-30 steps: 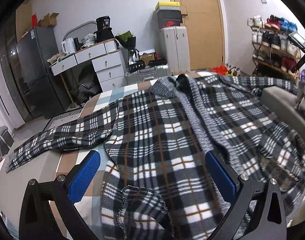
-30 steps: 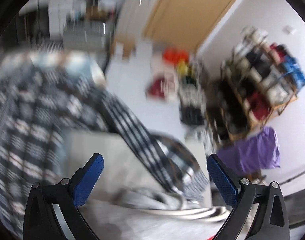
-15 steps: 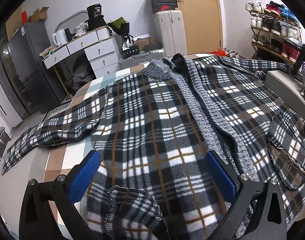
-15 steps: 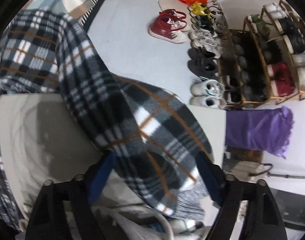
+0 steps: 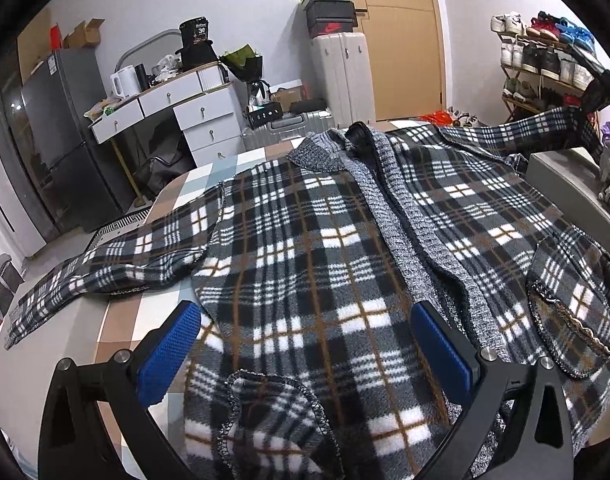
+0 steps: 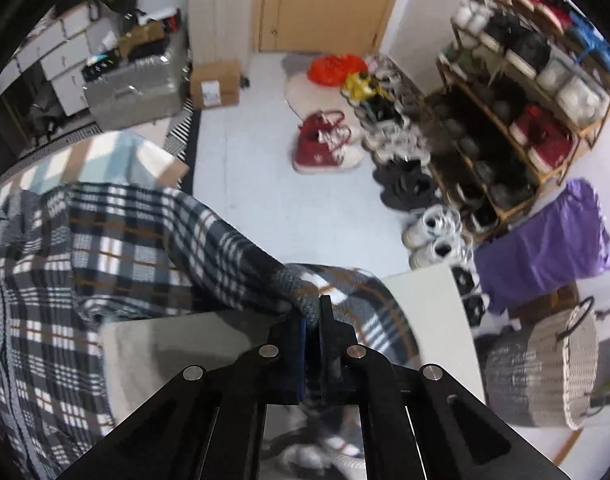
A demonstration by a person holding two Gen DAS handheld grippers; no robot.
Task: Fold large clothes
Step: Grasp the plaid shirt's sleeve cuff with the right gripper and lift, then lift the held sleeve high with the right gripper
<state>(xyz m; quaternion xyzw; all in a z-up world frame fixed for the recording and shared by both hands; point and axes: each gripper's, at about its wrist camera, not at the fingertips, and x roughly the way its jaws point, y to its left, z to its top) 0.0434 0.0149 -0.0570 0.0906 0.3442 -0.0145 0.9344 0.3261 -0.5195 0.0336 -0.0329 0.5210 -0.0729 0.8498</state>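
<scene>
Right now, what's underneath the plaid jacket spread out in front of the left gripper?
Under the plaid jacket a checked tablecloth in brown, white and pale blue shows at the left edge and far corner. The jacket covers the rest of the table, so anything beneath it is hidden.

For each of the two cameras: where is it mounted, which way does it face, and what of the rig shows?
Left wrist: on the left gripper, looking across the plaid jacket on the table; jaws open.
Right wrist: on the right gripper, tilted down over the floor and shoe rack; jaws shut on the sleeve.
Shared: jacket, shoe rack.
</scene>
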